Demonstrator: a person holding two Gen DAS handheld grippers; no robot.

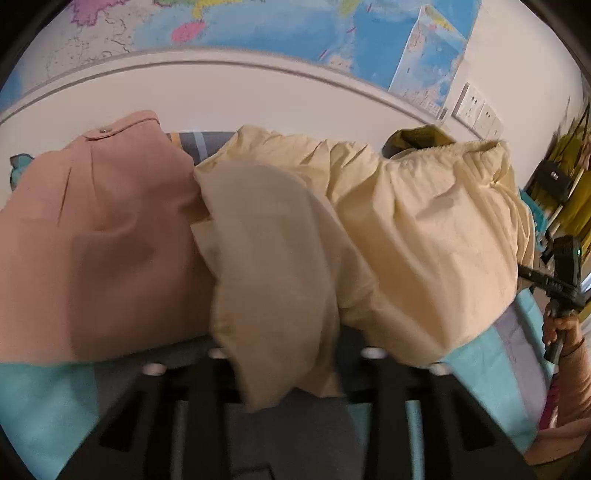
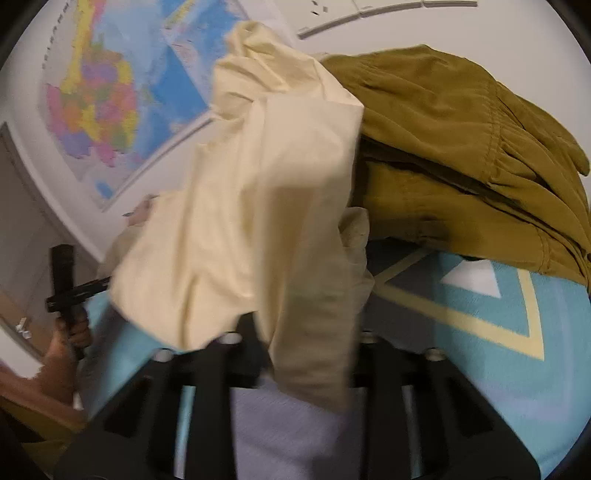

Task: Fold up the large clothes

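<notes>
A large pale yellow garment [image 1: 406, 229] with an elastic waistband hangs stretched between my two grippers above the bed. My left gripper [image 1: 284, 354] is shut on a fold of it that drapes down between the fingers. In the right wrist view the same garment [image 2: 258, 184] fills the middle, and my right gripper [image 2: 303, 343] is shut on another part of it. The fingertips of both grippers are hidden by cloth. The right tool's handle and the hand on it [image 1: 561, 295] show at the right edge of the left wrist view; the left tool [image 2: 70, 291] shows at the left of the right wrist view.
A pink garment [image 1: 92, 240] lies at the left on the bed. An olive-brown jacket [image 2: 461, 147] is heaped at the right. The bed cover [image 2: 498, 332] is teal with grey and yellow shapes. A wall with maps [image 1: 258, 26] stands behind.
</notes>
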